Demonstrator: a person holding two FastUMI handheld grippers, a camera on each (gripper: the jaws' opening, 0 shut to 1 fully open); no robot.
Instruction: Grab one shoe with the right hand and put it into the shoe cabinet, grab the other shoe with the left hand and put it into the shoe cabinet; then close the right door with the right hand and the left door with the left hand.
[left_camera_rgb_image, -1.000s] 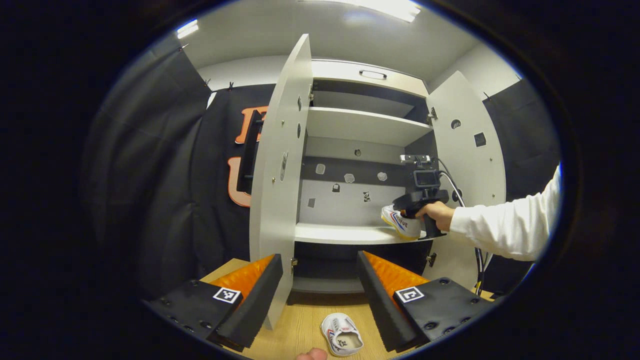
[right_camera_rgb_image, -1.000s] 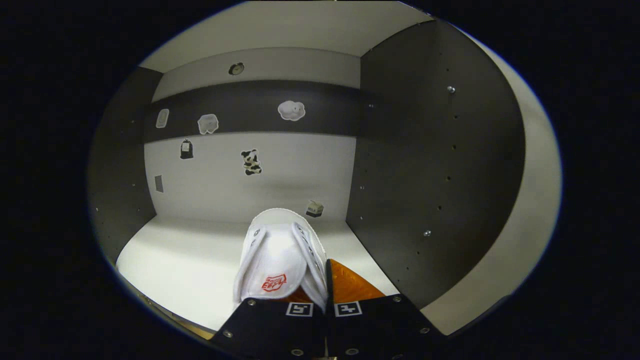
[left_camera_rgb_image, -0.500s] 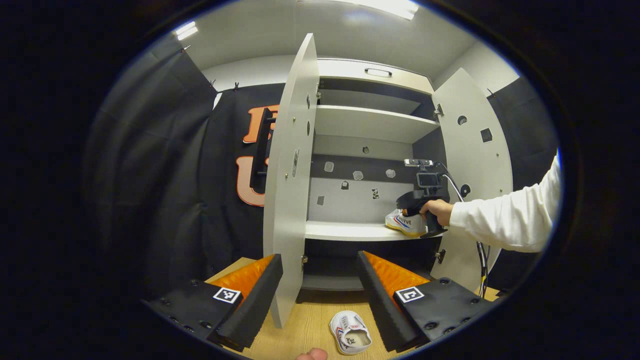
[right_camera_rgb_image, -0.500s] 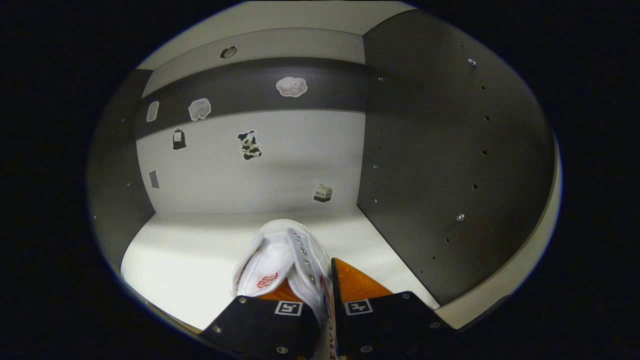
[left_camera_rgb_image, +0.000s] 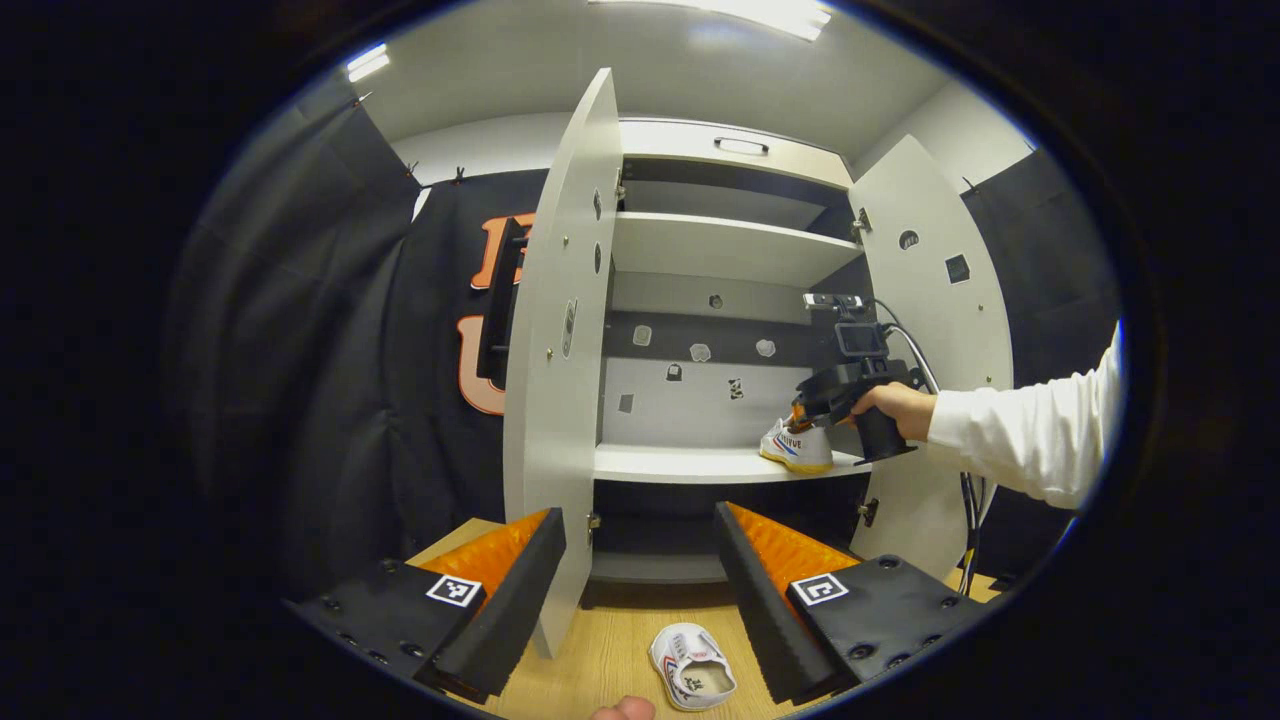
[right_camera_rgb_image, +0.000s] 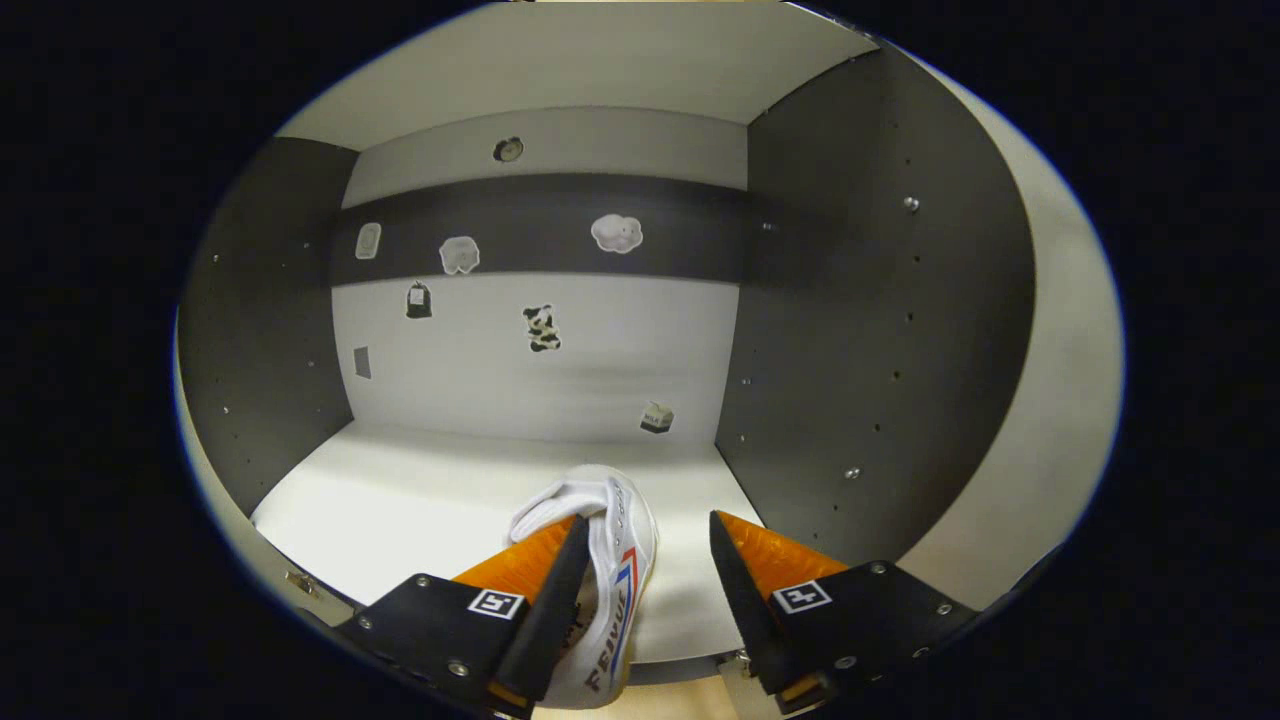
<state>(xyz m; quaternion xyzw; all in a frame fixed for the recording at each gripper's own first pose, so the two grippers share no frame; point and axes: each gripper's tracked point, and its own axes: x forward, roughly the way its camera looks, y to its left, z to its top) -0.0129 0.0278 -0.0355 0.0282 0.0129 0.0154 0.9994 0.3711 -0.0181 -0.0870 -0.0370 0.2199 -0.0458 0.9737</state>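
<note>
Wooden floor (left_camera_rgb_image: 600, 650) fronts the open shoe cabinet (left_camera_rgb_image: 735, 250), both doors swung wide. On its middle shelf (right_camera_rgb_image: 420, 505), near the right wall, lies one white shoe (right_camera_rgb_image: 600, 570); the right gripper (right_camera_rgb_image: 640, 560), jaws spread wide around it, is held by a hand (left_camera_rgb_image: 900, 405) on an outstretched, white-sleeved arm. Nearer, the left gripper (left_camera_rgb_image: 640, 550) hovers wide open above the other shoe (left_camera_rgb_image: 692, 678).
</note>
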